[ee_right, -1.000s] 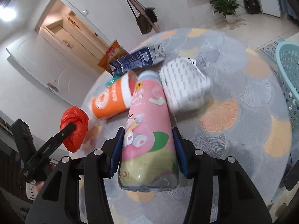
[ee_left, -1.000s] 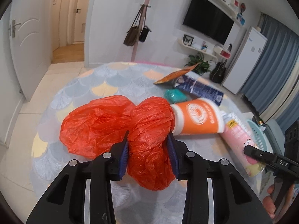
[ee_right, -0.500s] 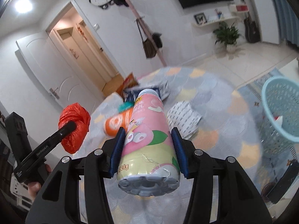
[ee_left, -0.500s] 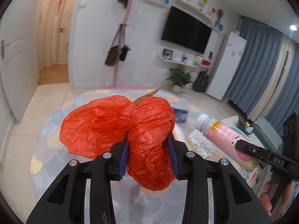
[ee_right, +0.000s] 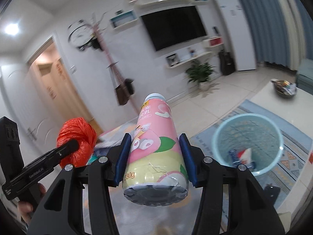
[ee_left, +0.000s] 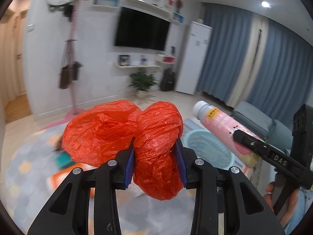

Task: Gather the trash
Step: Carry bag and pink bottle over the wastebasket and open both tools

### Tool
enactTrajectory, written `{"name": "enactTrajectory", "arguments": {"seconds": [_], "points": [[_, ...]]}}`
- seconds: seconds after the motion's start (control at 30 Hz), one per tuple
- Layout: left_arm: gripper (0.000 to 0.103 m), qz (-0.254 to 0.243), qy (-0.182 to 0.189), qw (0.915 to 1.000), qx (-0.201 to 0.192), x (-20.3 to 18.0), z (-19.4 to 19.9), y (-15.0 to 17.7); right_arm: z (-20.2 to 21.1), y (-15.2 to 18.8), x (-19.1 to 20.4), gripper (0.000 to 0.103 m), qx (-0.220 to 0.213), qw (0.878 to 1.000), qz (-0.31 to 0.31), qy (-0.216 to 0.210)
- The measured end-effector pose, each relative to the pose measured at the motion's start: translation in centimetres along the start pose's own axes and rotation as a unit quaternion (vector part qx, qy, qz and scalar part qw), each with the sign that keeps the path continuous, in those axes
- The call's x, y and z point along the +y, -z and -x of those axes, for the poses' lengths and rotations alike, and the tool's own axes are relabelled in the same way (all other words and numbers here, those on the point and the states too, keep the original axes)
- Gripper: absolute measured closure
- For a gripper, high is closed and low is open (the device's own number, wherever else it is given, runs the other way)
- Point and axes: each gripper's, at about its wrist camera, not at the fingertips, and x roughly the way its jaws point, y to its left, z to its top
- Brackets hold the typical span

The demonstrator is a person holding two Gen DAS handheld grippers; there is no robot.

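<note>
My left gripper [ee_left: 155, 152] is shut on a crumpled red plastic bag [ee_left: 121, 135], held up in the air; the same red bag [ee_right: 77, 141] shows at the left of the right wrist view. My right gripper [ee_right: 154, 154] is shut on a pink drink bottle [ee_right: 154, 141], cap pointing forward; that bottle [ee_left: 225, 127] appears at the right of the left wrist view. A light blue mesh bin [ee_right: 248, 139] stands on the floor to the right and below, with some wrappers inside; the bin [ee_left: 207, 146] also lies just beyond the red bag.
Blurred trash, an orange cup [ee_left: 64, 178] and a teal item [ee_left: 62, 159], lies on the round patterned rug [ee_left: 25, 166]. A low white table [ee_right: 273, 96] with a bowl stands at the right. A coat stand [ee_left: 71, 58], TV and plant line the far wall.
Both grippers have risen and swung to the right with their loads. The trash on the rug has dropped low in view, and the blue bin now sits close ahead.
</note>
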Motion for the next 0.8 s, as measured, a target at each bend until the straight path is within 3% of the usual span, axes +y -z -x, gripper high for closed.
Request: {"name": "enactTrajectory", "arguments": {"seconds": [0.33, 0.8], "points": [[0.068, -0.032, 0.079, 0.9945, 0.061, -9.1, -10.5, -2.7, -0.8, -2.4, -12.0, 0.056, -0.019, 0.991, -0.087, 0.098], [0.068, -0.039, 0.089, 0.9826, 0.158, -14.1, -24.9, -0.7, -7.9, -0.8, -23.1, 0.056, 0.049, 0.97, -0.151, 0.186]]}}
